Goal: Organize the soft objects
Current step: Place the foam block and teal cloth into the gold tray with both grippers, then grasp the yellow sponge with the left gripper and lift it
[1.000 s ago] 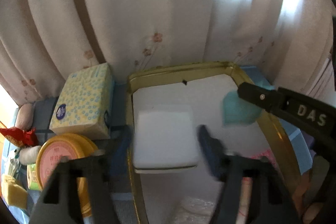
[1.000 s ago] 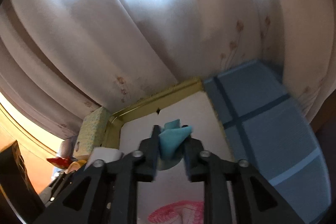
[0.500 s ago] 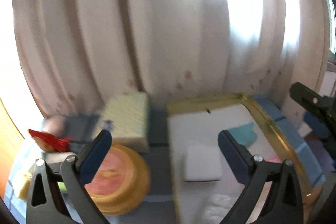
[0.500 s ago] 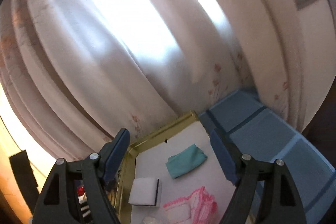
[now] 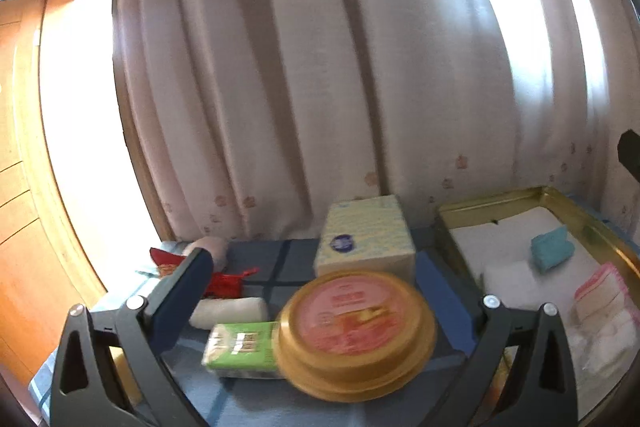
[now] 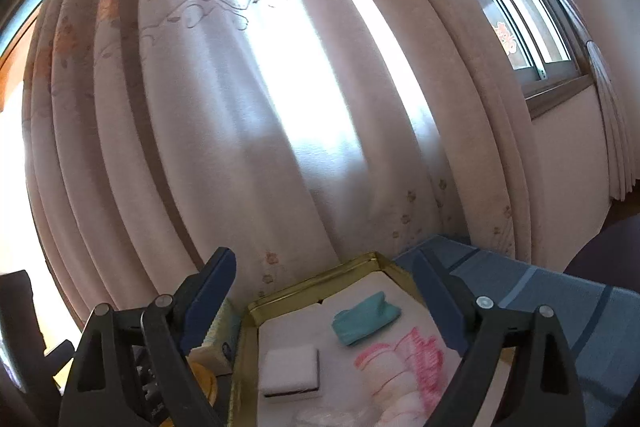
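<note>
Risk: left gripper (image 5: 320,303) is sitting wide open, empty, over hard clutter; reaching for the white soft roll (image 5: 228,311) could be knocking the round gold-rimmed tin (image 5: 356,331) between its fingers. Right gripper (image 6: 324,291), jaws just opening, is holding nothing; teal folded cloth (image 6: 366,317) is lying beyond them in the gold-edged tray (image 6: 312,281)

Daylight enters from behind the curtain (image 6: 280,107), which glows and blows out to white in broad vertical bands in both views. The window (image 6: 520,19) at upper right of the right wrist view is clear and sharp. Foreground items are backlit and dimmer; the round tin (image 5: 356,327) is smeared by motion blur (its label unreadable). Fisheye distortion bows the curtain folds outward, and dark vignetting fills the frame corners.
</note>
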`<state>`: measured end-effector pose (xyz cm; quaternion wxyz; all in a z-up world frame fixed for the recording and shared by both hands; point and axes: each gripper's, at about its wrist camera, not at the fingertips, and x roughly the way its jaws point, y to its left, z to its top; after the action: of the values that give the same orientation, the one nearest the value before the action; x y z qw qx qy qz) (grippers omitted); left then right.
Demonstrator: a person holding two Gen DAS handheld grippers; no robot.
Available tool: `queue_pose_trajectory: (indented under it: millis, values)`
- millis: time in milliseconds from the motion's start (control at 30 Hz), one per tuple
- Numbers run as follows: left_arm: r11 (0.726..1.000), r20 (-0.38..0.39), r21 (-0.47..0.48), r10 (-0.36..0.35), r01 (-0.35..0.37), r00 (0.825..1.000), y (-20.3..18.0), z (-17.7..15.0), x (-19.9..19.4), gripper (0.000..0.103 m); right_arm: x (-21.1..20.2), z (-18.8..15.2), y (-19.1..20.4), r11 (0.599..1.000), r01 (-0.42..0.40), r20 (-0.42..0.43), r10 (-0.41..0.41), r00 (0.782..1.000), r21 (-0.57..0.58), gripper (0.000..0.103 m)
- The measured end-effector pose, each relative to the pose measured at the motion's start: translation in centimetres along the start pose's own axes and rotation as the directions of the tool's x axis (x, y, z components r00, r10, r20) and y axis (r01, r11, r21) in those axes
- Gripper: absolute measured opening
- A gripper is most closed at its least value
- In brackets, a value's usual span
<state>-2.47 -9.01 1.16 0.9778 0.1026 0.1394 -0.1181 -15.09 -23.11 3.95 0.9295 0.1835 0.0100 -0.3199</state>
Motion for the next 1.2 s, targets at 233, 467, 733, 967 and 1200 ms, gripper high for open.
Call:
queue_pose_trajectory:
  millis: [233, 467, 733, 967, 1200]
  values:
    - [0.999, 0.028, -0.046, 0.007, -0.006, 1.0, 3.1, -0.9, -0.7, 0.102, -0.9, -1.3, 2.2, 1.0, -0.011, 0.047, 0.012, 0.999, -0.029, 0.092]
    - [0.996, 0.001, -0.075, 0.044, -0.044, 0.999, 6.9, -1.6, -0.5, 0.102, -2.0, -2.4, 4.7, 0.996, -0.071, 0.038, 0.073, 0.997, -0.063, 0.092]
    - [0.989, -0.038, -0.112, 0.096, -0.099, 0.995, 12.7, -3.0, -0.6, 0.102, -2.7, -3.7, 8.2, 0.983, -0.149, 0.004, 0.15, 0.989, -0.104, 0.092]
    - [0.985, -0.14, -0.115, 0.111, -0.127, 0.984, 17.8, -4.3, 0.1, 0.102, -2.5, -4.9, 11.0, 0.967, -0.222, -0.073, 0.214, 0.974, -0.124, 0.091]
    - [0.989, -0.234, -0.073, 0.109, -0.13, 0.966, 20.0, -6.5, 1.4, 0.102, -1.9, -6.2, 13.7, 0.936, -0.313, -0.206, 0.278, 0.938, -0.16, 0.091]
